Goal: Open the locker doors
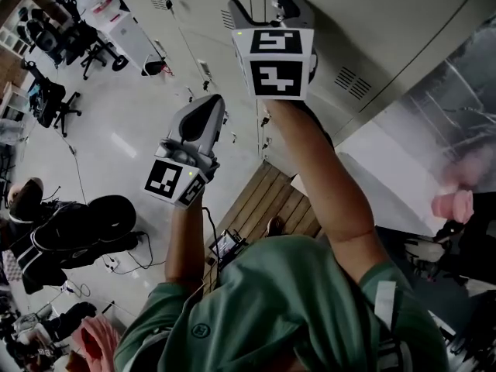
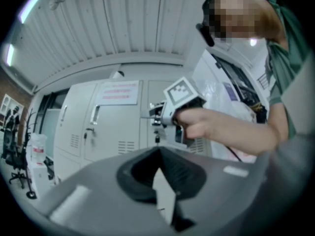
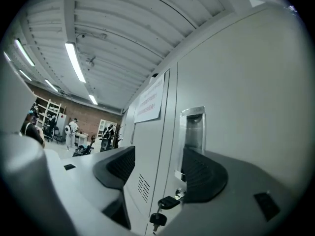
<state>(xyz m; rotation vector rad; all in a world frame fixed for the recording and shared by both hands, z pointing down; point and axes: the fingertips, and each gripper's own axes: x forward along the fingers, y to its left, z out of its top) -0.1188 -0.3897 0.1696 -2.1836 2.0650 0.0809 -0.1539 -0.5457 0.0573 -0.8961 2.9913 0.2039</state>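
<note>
Grey lockers (image 1: 372,29) fill the top of the head view. My right gripper (image 1: 267,2) is raised against them, its marker cube (image 1: 275,60) facing the camera. In the right gripper view it (image 3: 160,168) is open and astride a locker door's edge: the right pad (image 3: 202,173) sits just in front of the chrome recessed handle (image 3: 193,129), and the left pad (image 3: 118,163) is off the door. A key with a fob (image 3: 165,205) hangs in the lock below. My left gripper (image 1: 208,111) hangs lower, away from the lockers, shut on nothing (image 2: 158,154). The visible doors (image 2: 110,127) are closed.
Office chairs (image 1: 70,41) and a white cart (image 1: 105,6) stand on the floor at far left. A wooden pallet (image 1: 267,204) lies below the lockers. A seated person (image 1: 31,196) is at left. Plastic sheeting (image 1: 457,91) covers something at right.
</note>
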